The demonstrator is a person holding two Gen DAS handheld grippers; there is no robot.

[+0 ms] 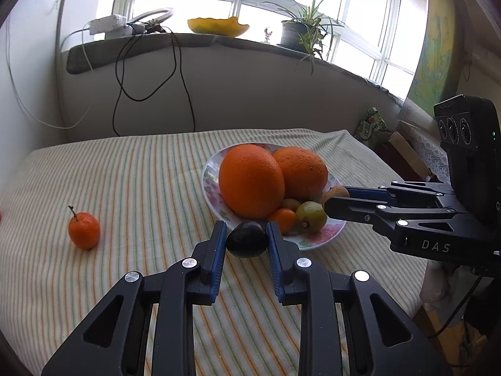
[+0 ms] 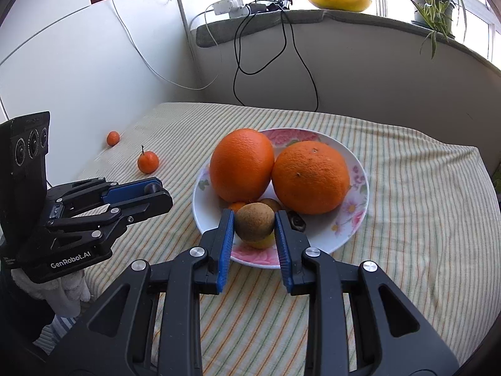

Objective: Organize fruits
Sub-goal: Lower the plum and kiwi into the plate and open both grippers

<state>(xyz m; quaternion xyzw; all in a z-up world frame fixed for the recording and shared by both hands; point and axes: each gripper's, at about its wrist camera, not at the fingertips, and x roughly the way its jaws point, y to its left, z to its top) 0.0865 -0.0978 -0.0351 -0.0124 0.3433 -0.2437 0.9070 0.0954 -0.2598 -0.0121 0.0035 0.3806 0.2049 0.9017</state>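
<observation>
A flowered plate (image 1: 316,238) (image 2: 350,219) on the striped cloth holds two big oranges (image 1: 252,180) (image 2: 310,177) and several small fruits. My left gripper (image 1: 246,235) is shut on a dark avocado-like fruit (image 1: 247,239), just in front of the plate's near rim; it also shows in the right wrist view (image 2: 156,192). My right gripper (image 2: 254,224) is shut on a brown kiwi-like fruit (image 2: 254,221) above the plate's near edge; it also shows in the left wrist view (image 1: 332,202). A small tangerine (image 1: 84,230) (image 2: 147,162) lies on the cloth to the left.
A second small tangerine (image 2: 113,138) lies farther back left by the white wall. Black and white cables (image 2: 294,50) hang from the windowsill (image 1: 200,42), which carries a yellow bowl (image 1: 219,25) and a potted plant (image 1: 297,31). Boxes and bags (image 1: 394,138) stand beyond the table's right edge.
</observation>
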